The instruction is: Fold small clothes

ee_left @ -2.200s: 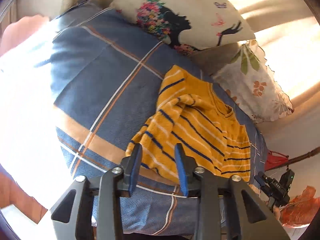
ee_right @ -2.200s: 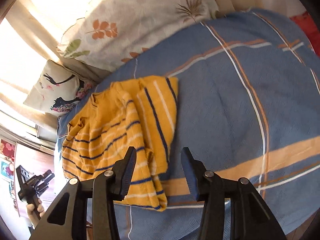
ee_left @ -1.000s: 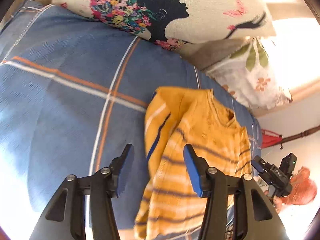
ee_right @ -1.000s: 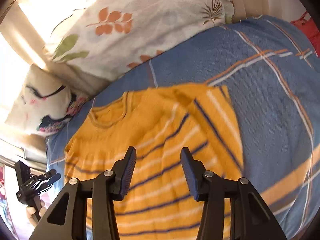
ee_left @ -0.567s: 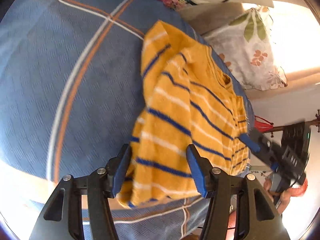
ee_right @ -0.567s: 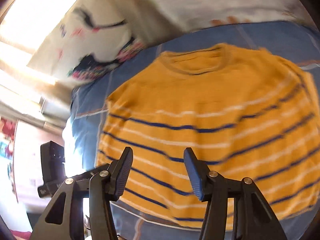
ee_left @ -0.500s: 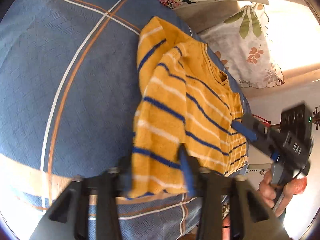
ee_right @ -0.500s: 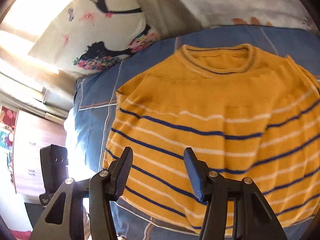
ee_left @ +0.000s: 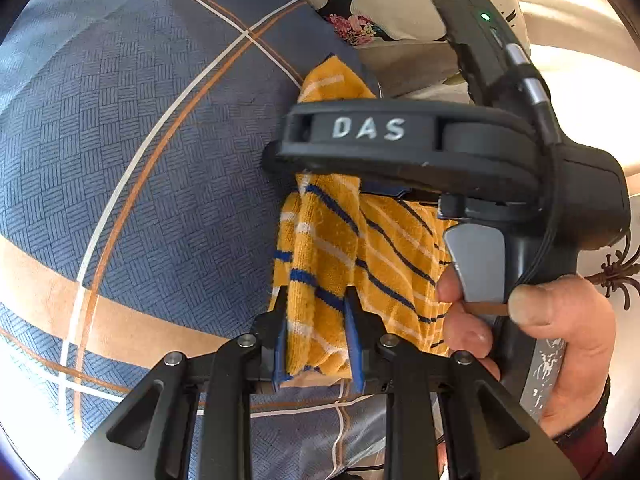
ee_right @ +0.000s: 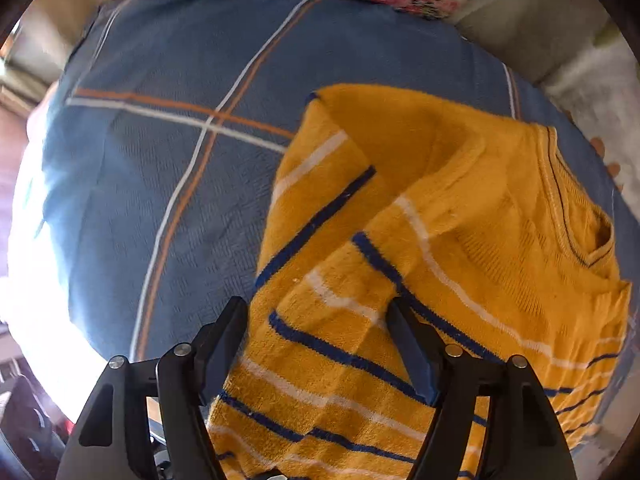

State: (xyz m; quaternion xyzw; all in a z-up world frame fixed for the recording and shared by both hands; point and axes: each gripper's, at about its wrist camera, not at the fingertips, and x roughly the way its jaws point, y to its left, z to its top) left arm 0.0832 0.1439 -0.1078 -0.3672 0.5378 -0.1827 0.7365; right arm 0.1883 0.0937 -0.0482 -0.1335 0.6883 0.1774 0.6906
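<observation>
Where right gripper (ee_left: 316, 162) crosses, sweater (ee_left: 320, 264) middle hidden.

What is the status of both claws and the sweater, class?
Left claw shut on yellow striped sweater hem. Right claw opening, sweater fold between its jaws, nothing gripped. Sweater on blue bedspread. Nothing in the way.

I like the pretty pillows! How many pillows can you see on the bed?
2. A pillow with a woman's silhouette and flowers lies at the bed's head; a white leaf-print pillow sits beside it. More may be hidden.
</observation>
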